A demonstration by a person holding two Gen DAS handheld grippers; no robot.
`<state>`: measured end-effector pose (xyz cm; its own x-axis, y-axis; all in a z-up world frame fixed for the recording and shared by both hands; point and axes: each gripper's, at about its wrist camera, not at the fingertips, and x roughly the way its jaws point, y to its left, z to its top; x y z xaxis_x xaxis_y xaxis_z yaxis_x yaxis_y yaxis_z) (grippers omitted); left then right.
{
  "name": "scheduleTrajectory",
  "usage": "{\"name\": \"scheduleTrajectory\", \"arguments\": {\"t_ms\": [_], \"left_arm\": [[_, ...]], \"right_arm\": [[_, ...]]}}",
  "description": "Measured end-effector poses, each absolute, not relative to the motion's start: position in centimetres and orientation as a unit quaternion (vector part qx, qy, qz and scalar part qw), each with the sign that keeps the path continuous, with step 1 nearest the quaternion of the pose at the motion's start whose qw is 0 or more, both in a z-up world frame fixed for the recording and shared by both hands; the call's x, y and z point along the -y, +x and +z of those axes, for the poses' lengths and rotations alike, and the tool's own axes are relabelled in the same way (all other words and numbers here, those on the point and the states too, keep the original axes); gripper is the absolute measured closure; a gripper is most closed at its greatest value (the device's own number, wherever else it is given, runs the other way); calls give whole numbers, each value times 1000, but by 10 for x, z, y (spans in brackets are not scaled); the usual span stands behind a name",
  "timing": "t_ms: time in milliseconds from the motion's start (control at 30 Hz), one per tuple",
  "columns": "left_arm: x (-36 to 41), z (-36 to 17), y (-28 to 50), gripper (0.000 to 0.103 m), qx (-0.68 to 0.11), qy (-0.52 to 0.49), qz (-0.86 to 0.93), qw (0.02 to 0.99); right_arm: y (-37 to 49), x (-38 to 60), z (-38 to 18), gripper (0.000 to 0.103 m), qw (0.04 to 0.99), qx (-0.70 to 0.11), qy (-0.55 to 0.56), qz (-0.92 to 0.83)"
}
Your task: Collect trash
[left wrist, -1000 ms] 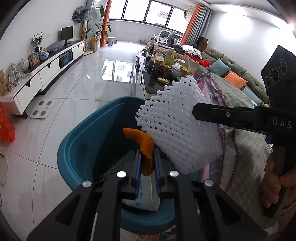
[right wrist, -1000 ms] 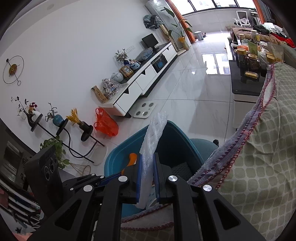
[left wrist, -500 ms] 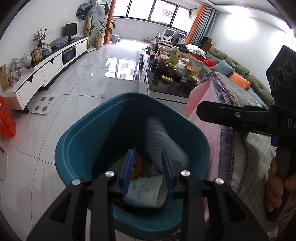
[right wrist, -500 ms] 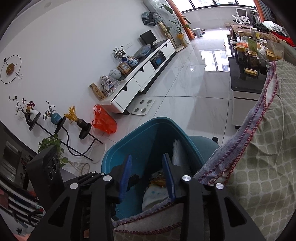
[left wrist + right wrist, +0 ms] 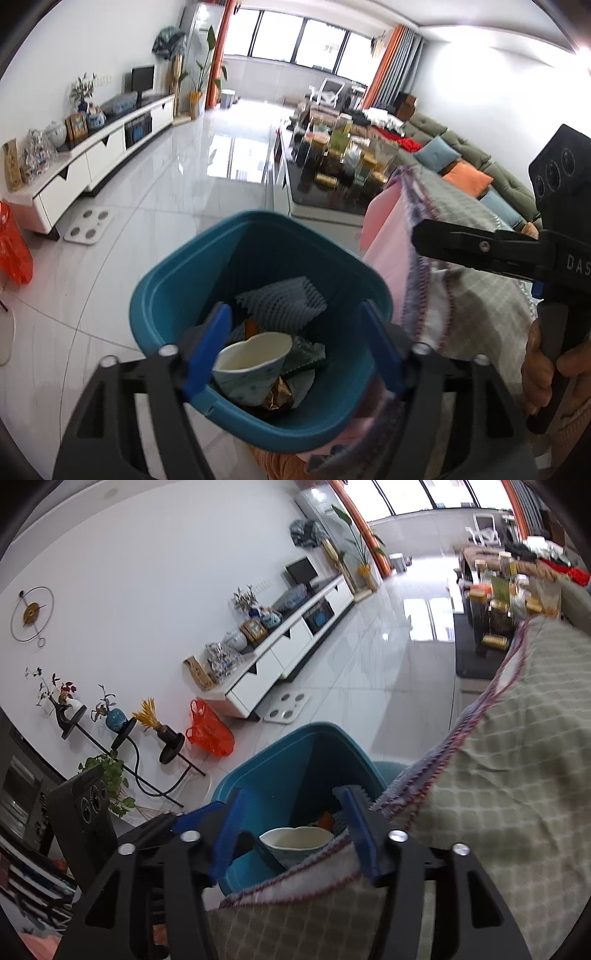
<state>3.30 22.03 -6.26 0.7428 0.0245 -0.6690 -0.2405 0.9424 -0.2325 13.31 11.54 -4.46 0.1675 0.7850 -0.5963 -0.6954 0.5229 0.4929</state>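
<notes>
A teal trash bin stands on the floor beside the cloth-covered table edge. Inside lie a white foam net, a crumpled paper cup, an orange peel and wrappers. My left gripper hovers over the bin, its jaws opening with nothing between them. My right gripper is above the bin's near rim, its jaws opening too and holding nothing. In the left wrist view the right gripper's arm reaches in from the right, held by a person's hand.
A grey checked tablecloth with a red-fringed edge hangs beside the bin. A dark coffee table crowded with jars stands beyond. A white TV cabinet, an orange plastic bag and a white scale are along the left wall.
Both grippers opened wide. The orange peel left the left gripper and the foam net left the right one; both now lie in the bin. Both hands rose slightly.
</notes>
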Motion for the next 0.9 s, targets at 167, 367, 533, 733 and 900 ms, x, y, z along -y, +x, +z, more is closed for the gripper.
{"name": "scheduleTrajectory", "arguments": {"t_ms": [167, 367, 533, 733, 900], "left_arm": [[-202, -40, 8, 4, -299, -130, 72, 943], [-165, -20, -7, 4, -258, -102, 54, 959], [-111, -11, -6, 4, -238, -65, 20, 969], [-59, -7, 2, 4, -218, -50, -13, 975], [-22, -2, 5, 4, -189, -41, -30, 981]], "right_arm": [[115, -83, -26, 23, 792, -378, 51, 477], [88, -26, -13, 7, 842, -320, 47, 431], [61, 29, -7, 4, 892, -270, 45, 361], [30, 95, -10, 4, 938, -236, 39, 251], [9, 142, -10, 4, 962, -210, 38, 169]]}}
